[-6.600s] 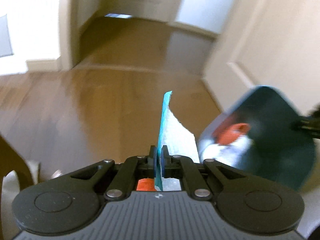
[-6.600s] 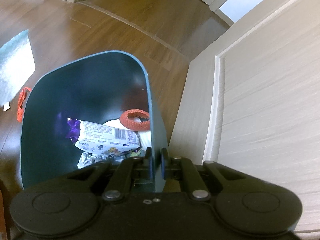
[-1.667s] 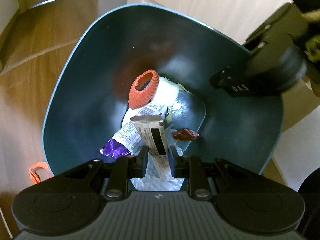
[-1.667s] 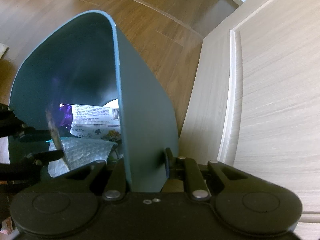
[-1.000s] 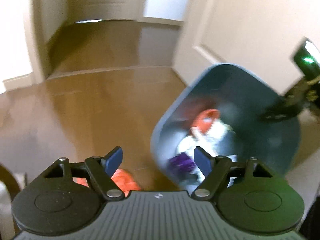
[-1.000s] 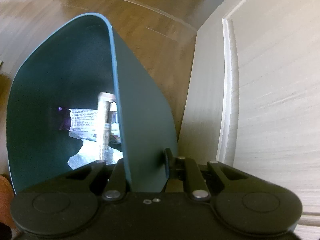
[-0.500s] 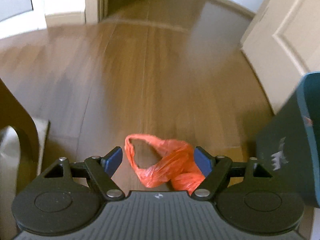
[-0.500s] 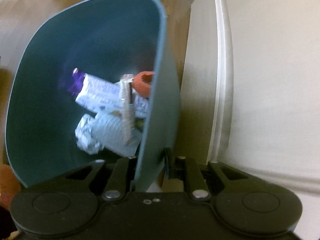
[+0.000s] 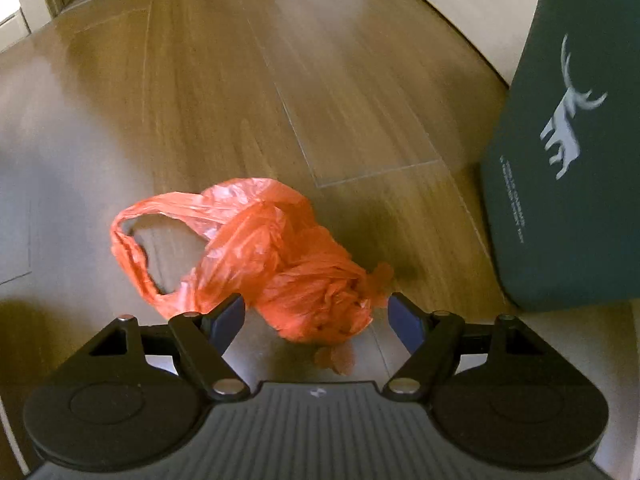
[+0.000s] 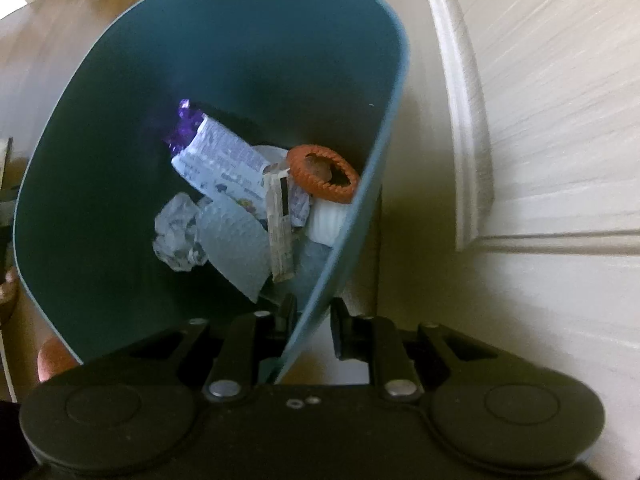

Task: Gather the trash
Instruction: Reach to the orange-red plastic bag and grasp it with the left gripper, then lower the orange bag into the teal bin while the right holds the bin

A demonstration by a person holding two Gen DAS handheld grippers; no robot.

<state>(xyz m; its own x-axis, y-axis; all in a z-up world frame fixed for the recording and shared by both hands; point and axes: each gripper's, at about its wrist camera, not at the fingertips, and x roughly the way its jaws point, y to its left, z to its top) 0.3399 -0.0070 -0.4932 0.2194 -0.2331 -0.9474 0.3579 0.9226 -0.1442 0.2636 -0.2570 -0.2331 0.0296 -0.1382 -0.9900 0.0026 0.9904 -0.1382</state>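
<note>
A crumpled orange plastic bag (image 9: 272, 260) lies on the wooden floor (image 9: 200, 80). My left gripper (image 9: 316, 316) is open, with its blue-padded fingers on either side of the bag's near end. The dark teal trash bin (image 9: 568, 160) stands just right of the bag. My right gripper (image 10: 310, 320) is shut on the bin's rim (image 10: 320, 292). Inside the bin lie a wrapper with a purple end (image 10: 216, 160), an orange ring (image 10: 324, 172), a narrow paper packet (image 10: 280, 224) and crumpled clear plastic (image 10: 180, 232).
A white panelled door or cabinet front (image 10: 520, 120) stands close to the right of the bin. Wooden floor stretches away beyond the bag towards a doorway (image 9: 24, 8) at the far left.
My left gripper let go of the flat packet into the bin, came out open, swung left and dropped down over the orange bag. The right gripper kept its hold and tilted the bin.
</note>
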